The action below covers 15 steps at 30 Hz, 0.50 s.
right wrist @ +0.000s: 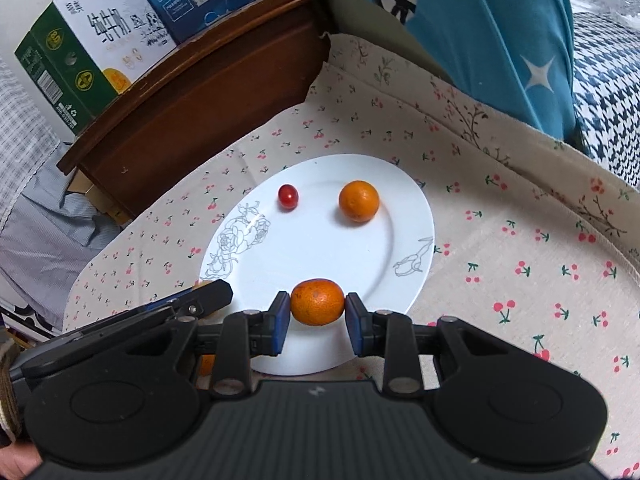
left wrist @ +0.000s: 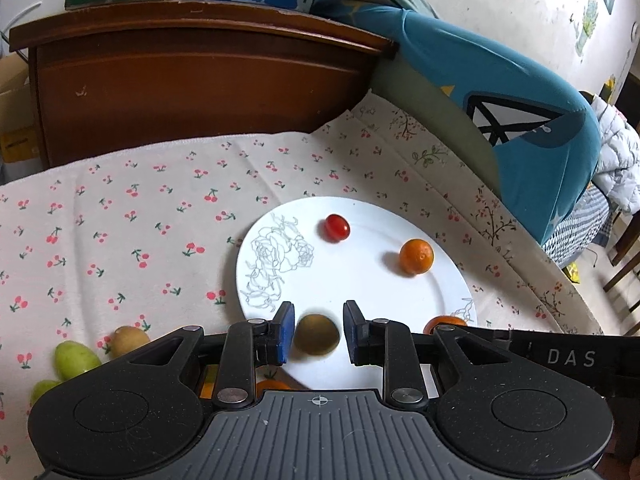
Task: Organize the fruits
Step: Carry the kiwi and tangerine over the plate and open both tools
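On a cherry-print cloth [left wrist: 160, 208], the left gripper [left wrist: 318, 334] hangs over the near part of a white plate [left wrist: 360, 288] with a small brownish-green fruit [left wrist: 317, 335] between its 2 blue pads [left wrist: 285, 332]. The left pad sits against the fruit; a thin gap shows on the right side, so a firm hold cannot be confirmed from this view, though the fingers stand nearly as close together as they go. Farther out on the plate lie 1 cherry tomato [left wrist: 337, 227] and 1 small orange [left wrist: 417, 256], well apart from each other. A second orange [left wrist: 444, 323] peeks out beside the right finger. Off the plate to the left, near the gripper body, rest a tan round fruit [left wrist: 129, 340] and 2 pale green ones [left wrist: 74, 360]. A dark wooden headboard [left wrist: 200, 92] and a teal pillow [left wrist: 520, 120] stand behind.

From the right wrist, the right gripper [right wrist: 318, 320] has its 2 blue pads pressed on either side of an orange [right wrist: 317, 302], held above the near rim of the plate [right wrist: 320, 248]. The cherry tomato [right wrist: 288, 197] and the other orange [right wrist: 359, 201] lie side by side at the far part of the plate. The black tip of the left gripper [right wrist: 200, 300] reaches in over the plate's left edge. Cartons [right wrist: 80, 60] top the headboard [right wrist: 200, 92].
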Motion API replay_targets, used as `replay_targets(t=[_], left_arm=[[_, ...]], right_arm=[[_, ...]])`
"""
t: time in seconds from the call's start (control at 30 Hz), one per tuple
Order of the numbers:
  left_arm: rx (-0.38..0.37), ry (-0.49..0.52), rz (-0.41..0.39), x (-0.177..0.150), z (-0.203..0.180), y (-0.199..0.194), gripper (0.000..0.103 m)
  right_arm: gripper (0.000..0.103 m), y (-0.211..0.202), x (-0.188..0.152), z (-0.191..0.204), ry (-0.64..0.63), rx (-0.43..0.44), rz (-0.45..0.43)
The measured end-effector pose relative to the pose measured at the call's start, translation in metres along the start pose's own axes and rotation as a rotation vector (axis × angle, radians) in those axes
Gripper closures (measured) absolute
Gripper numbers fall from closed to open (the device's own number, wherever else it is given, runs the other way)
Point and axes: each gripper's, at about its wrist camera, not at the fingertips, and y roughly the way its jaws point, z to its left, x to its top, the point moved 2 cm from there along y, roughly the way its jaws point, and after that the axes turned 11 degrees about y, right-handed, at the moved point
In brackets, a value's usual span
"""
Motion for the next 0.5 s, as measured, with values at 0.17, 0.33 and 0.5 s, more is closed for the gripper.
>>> replay_targets(t=[0.17,0.33,0.5], left_arm=[[0.000,-0.008,-0.018,0.005,-0.002,-0.004,0.071],[0.048,-0.007,-0.055,0.010,0.000,-0.018,0.048],[0.095,-0.018,-0.050,0.012,0.004,-0.028,0.038]], right_arm=[[0.071,-0.003,0.001,0.001,-0.001,0.002,-0.020],[0.071,-0.008,0.001,0.005,-0.025,0.019,-0.049],[0.070,-0.010,-0.001,0.009,-0.056,0.044,-0.042]])
